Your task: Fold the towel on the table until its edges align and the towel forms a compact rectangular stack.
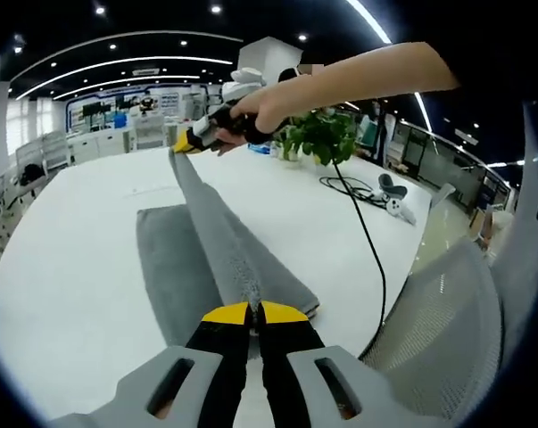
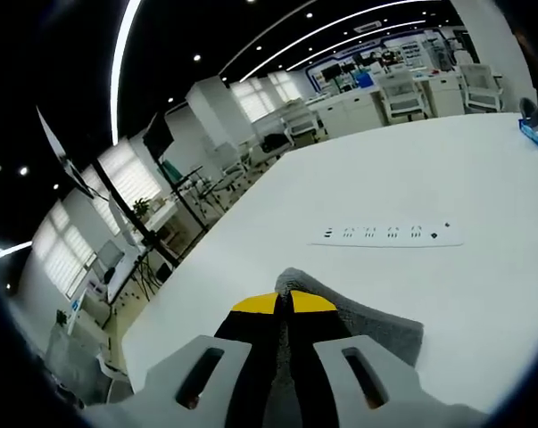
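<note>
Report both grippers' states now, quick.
Left gripper: shut on the grey towel, pinching its near edge.
Right gripper: shut on the towel's far edge, lifted above the white table.

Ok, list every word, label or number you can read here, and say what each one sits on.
No text can be read.
Blue wall display at the far end of the room: lettering too blurred.
Flat white strip on the table: dark marks, too small to tell.
Grey towel, left gripper and right gripper: no labels seen.
</note>
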Demonstrator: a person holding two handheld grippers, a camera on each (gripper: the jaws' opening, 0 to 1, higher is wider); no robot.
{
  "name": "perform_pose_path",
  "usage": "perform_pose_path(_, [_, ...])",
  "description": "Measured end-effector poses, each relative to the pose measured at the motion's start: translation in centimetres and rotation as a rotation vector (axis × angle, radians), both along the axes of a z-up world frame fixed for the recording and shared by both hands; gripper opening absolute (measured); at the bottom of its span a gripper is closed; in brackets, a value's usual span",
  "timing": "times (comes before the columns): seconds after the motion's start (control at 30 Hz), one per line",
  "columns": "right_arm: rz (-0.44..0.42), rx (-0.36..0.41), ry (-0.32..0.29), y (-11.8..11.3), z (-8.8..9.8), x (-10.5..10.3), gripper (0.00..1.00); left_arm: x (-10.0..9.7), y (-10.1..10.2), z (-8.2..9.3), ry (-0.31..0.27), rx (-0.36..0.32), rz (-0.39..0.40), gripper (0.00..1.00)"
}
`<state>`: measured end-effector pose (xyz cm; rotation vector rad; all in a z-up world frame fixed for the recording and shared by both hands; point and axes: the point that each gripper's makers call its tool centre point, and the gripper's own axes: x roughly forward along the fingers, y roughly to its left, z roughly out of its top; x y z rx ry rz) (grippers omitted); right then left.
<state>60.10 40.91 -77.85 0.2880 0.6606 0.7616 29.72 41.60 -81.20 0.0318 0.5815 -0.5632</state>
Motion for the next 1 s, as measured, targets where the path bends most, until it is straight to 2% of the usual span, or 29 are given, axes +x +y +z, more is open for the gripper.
perform_pose_path(0.3, [0.018,-0.003,0.023,2.0,-2.2,-0.6,0.00,-0.4,2.2,-2.9,0.102,-0.031,0.086,0.04])
perform_pose_path(0.43, [0.020,-0.008,0.035,2.7,-3.3,-0.1,0.00,-0.3,3.3,-4.1,0.140,-0.058,0.126,0.04])
perform_pose_path(0.57, [-0.012,0.003,0.054,3.2,-4.3,0.5,0.00,-0.2,4.0,-4.6,0.156,-0.075,0.148,0.04])
perform_pose_path(0.67, [-0.015,0.010,0.068,3.9,-5.0,0.4,0.00,-0.1,4.3,-5.3,0.187,-0.126,0.184,0.04])
perform_pose_path(0.8, [-0.002,-0.003,0.076,4.6,-6.2,0.5,0.00,-0.3,5.0,-6.7,0.209,-0.138,0.213,0.04])
perform_pose_path(1.0, [0.015,-0.005,0.086,5.6,-7.2,0.2,0.00,-0.5,5.4,-7.8,0.238,-0.156,0.248,0.04])
